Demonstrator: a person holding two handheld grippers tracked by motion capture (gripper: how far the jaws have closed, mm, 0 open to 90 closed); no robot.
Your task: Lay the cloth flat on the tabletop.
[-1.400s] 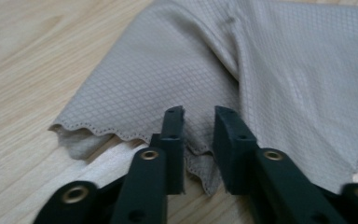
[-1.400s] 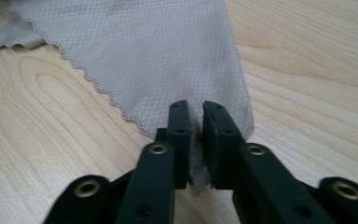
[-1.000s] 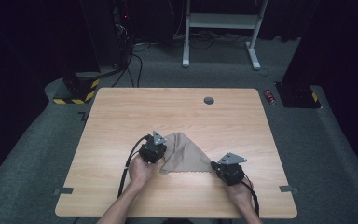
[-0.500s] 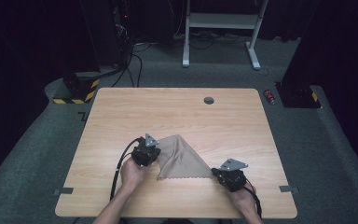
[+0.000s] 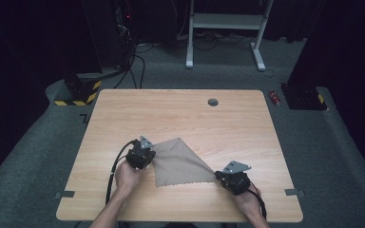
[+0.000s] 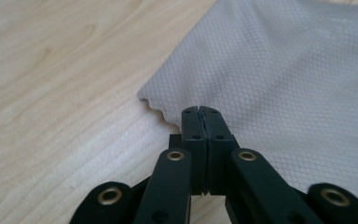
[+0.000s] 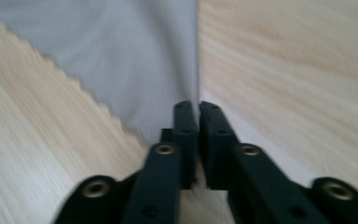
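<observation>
Between both units, the cloth [image 5: 180,160] is lying stretched; left hand-held gripper [image 5: 145,154] and right hand-held gripper [image 5: 224,175] are each clamping a corner.

A light wooden table [image 5: 180,114] stands on grey carpet [image 5: 342,156], with a white metal stand [image 5: 225,21] in the dark upper middle.

Bright tabletop [image 5: 180,114], dark surroundings, right gripper view motion-blurred
</observation>
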